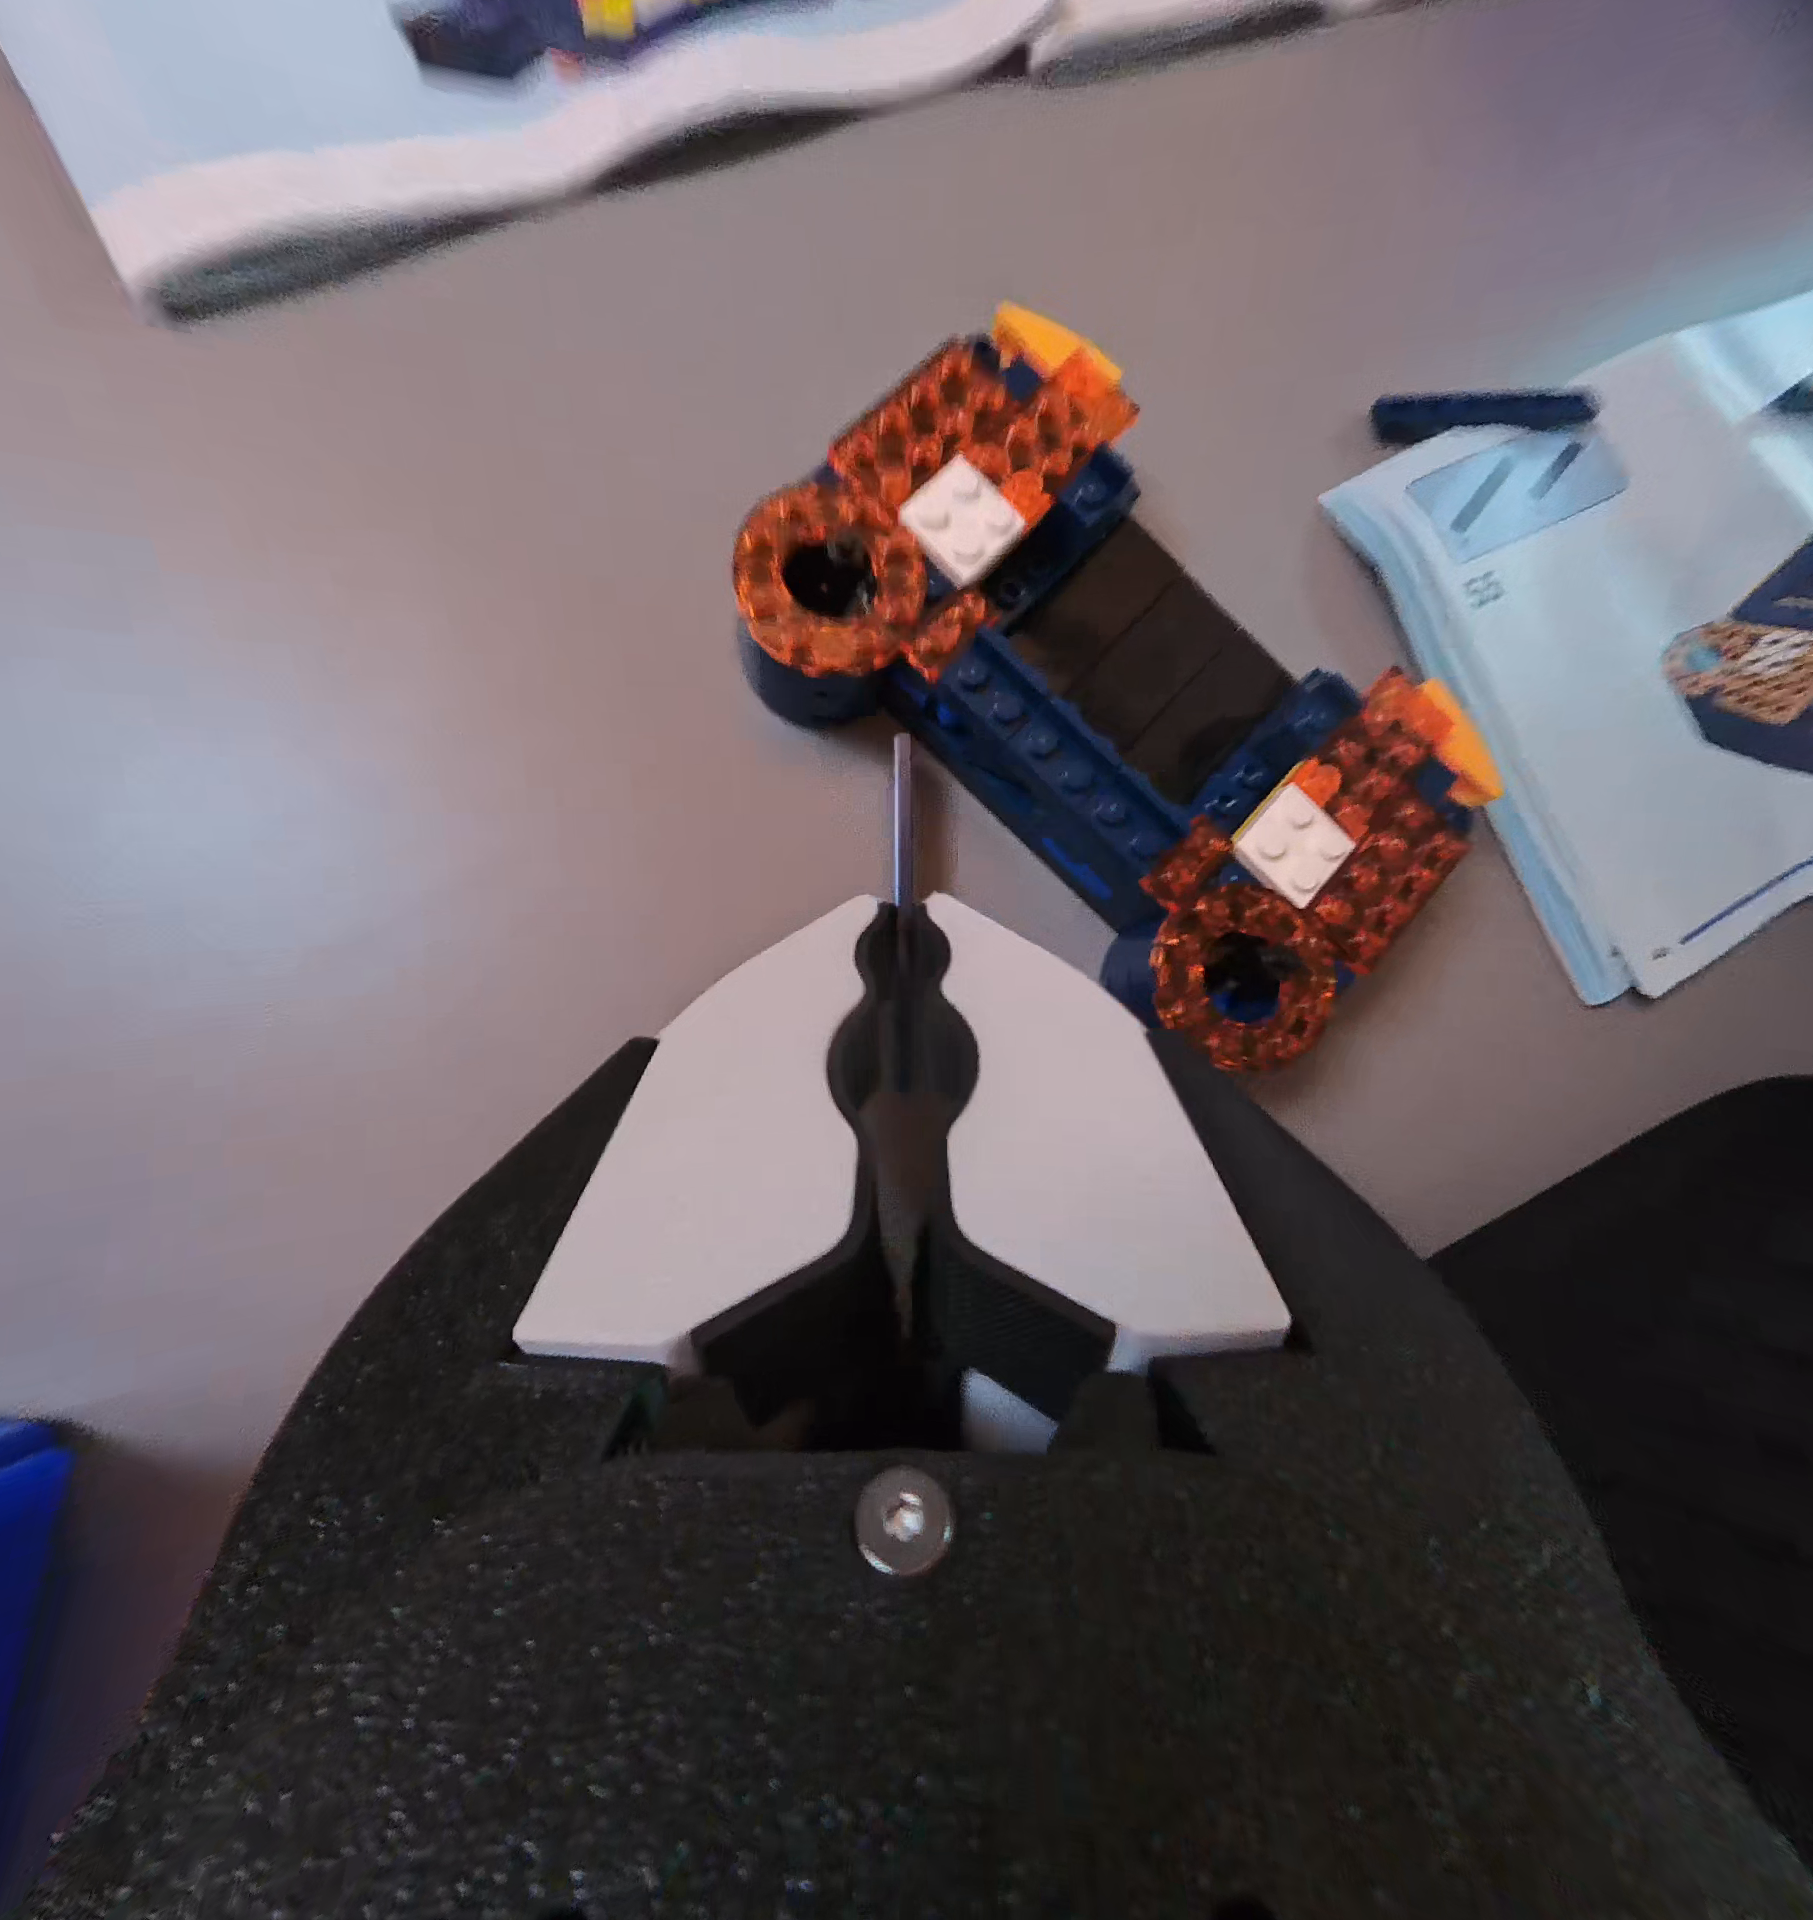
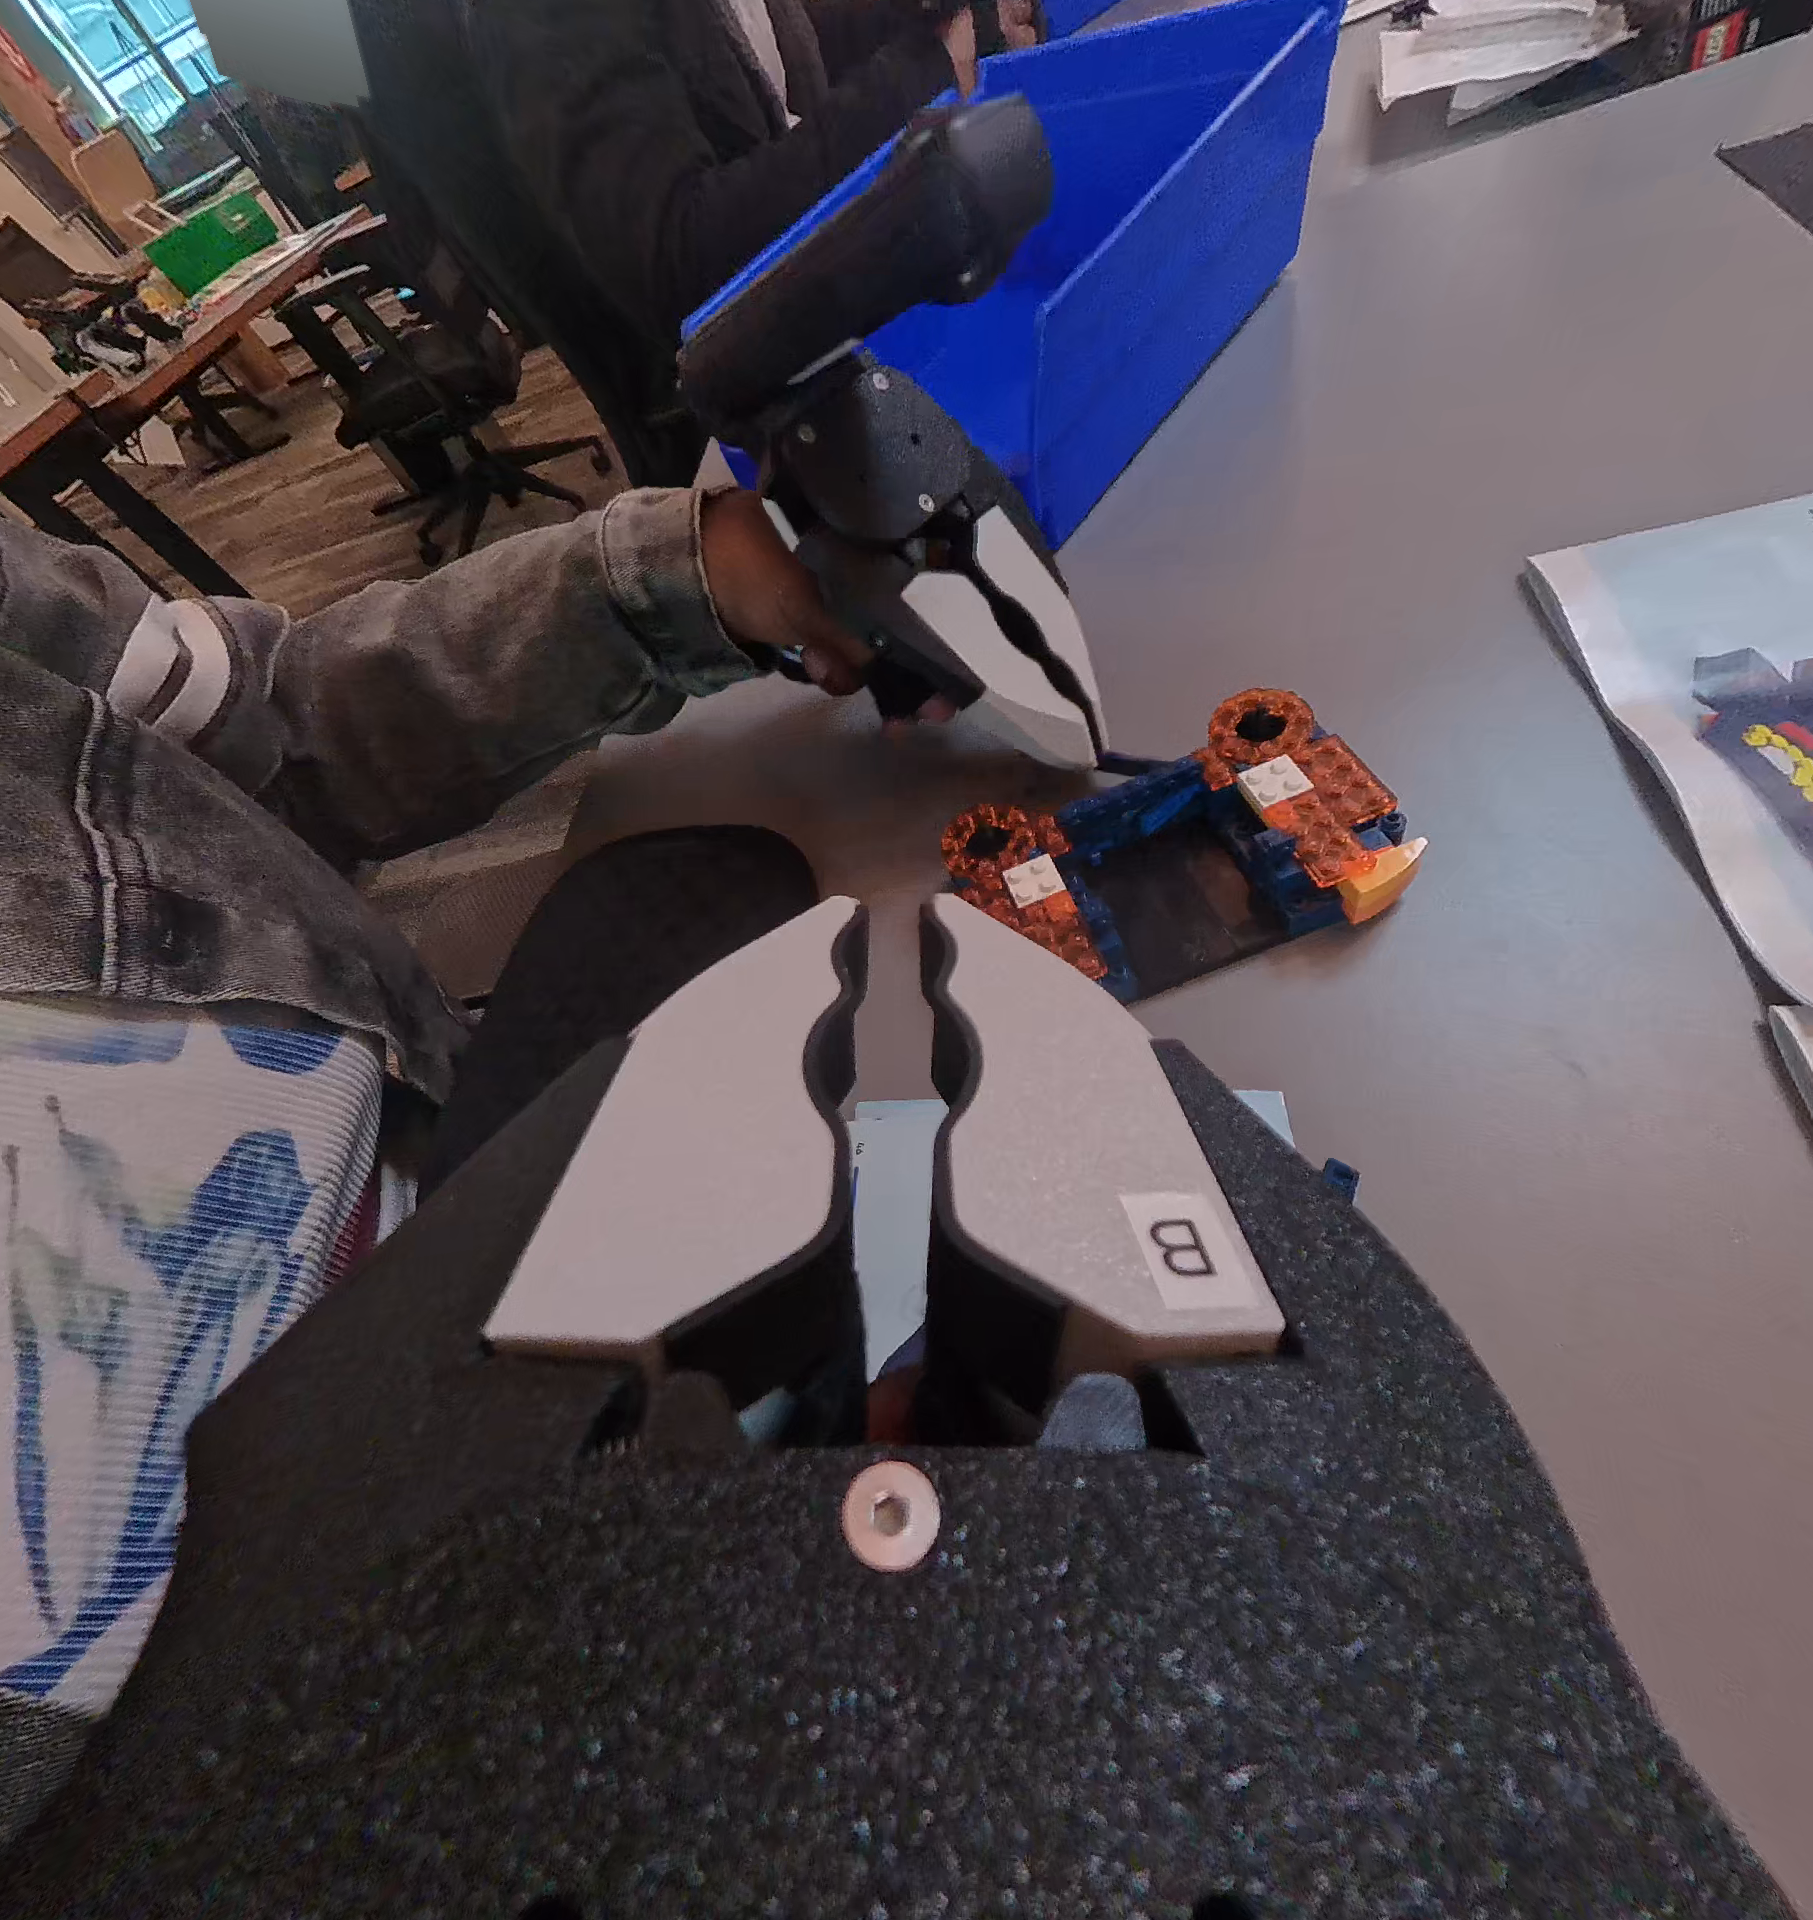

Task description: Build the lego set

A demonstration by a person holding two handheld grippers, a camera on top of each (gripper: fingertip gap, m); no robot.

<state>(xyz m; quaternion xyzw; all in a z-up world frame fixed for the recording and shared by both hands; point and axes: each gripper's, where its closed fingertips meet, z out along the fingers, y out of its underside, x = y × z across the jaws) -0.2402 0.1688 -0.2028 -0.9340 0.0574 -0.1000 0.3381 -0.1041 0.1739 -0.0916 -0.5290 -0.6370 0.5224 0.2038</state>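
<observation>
A blue bin (image 2: 1141, 270) is seen at the table's (image 2: 1504, 1195) far edge, its contents hidden. A thin dark blue piece (image 1: 903, 821) is clamped edge-on in the left gripper (image 1: 904, 914), its long axis running straight ahead, tip just beside the blue-and-orange brick model (image 1: 1089, 665). The right gripper (image 2: 894, 914) is held slightly parted, gripping nothing, near the model.

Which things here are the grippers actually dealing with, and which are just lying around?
In hand:
left gripper, shut on thin dark blue strip
brick model by its tip
right gripper, open, holding nothing

Lying about:
booklets
blue bin
loose blue strip
</observation>
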